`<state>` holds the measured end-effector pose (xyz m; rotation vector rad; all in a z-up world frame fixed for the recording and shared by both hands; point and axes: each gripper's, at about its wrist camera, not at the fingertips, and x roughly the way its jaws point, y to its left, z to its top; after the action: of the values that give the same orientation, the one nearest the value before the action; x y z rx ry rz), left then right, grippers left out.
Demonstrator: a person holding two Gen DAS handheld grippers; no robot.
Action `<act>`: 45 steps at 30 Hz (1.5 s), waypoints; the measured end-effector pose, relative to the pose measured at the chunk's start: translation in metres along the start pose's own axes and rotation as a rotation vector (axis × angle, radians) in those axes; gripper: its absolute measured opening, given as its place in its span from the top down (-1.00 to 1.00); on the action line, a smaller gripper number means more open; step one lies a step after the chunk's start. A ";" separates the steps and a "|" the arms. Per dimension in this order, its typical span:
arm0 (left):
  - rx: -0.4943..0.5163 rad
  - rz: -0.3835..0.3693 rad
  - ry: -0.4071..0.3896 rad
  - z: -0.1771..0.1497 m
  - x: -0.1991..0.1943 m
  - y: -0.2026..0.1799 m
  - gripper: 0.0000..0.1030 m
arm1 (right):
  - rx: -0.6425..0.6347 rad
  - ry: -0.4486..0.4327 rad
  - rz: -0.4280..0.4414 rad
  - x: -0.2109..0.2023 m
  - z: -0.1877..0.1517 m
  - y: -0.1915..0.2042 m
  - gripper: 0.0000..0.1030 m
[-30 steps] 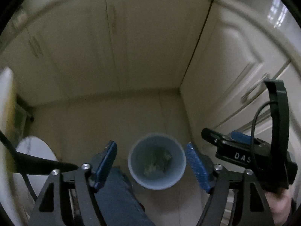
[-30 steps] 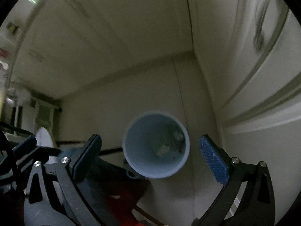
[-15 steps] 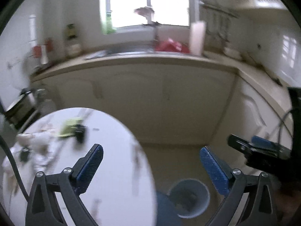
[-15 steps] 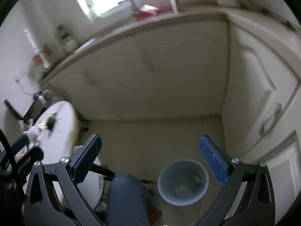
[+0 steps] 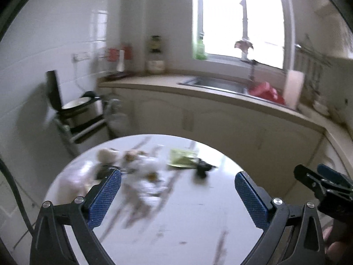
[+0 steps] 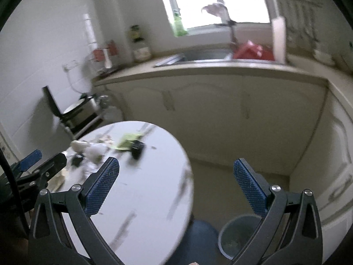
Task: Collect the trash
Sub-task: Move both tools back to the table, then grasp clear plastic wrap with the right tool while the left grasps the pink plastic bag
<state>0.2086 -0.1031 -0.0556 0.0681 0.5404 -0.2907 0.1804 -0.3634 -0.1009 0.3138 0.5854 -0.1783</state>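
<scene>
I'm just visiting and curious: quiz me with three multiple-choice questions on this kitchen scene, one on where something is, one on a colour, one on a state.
1. Where is the bin?
A. on the table
B. on the floor beside the table
C. in the sink

2. What colour are the pads on the gripper fingers?
A. blue
B. red
C. yellow

3. How does the right gripper stand?
A. shut on a wrapper
B. shut on nothing
C. open and empty

Answers:
1. B: the right wrist view shows the bin low down, next to the edge of the round table.
2. A: both views show blue textured pads.
3. C: its fingers stand wide apart with nothing between them; the trash lies on the table beyond.
</scene>
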 end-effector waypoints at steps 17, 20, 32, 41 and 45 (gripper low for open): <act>-0.162 0.218 -0.022 -0.050 -0.067 0.085 -0.99 | -0.225 -0.031 0.166 0.022 0.007 0.155 -1.00; -0.184 0.232 -0.002 -0.056 -0.068 0.096 -0.99 | -0.249 -0.009 0.171 0.033 0.007 0.166 -1.00; -0.240 0.237 0.184 -0.027 0.002 0.138 -0.99 | -0.270 0.222 0.192 0.116 -0.020 0.173 -0.95; -0.255 0.230 0.281 -0.026 0.056 0.159 -0.99 | -0.325 0.382 0.213 0.181 -0.044 0.192 -0.71; -0.271 0.226 0.298 -0.021 0.074 0.168 -0.99 | -0.375 0.406 0.227 0.200 -0.052 0.211 -0.64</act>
<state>0.3078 0.0420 -0.1143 -0.0916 0.8565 0.0168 0.3712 -0.1629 -0.2046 0.0471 0.9619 0.2203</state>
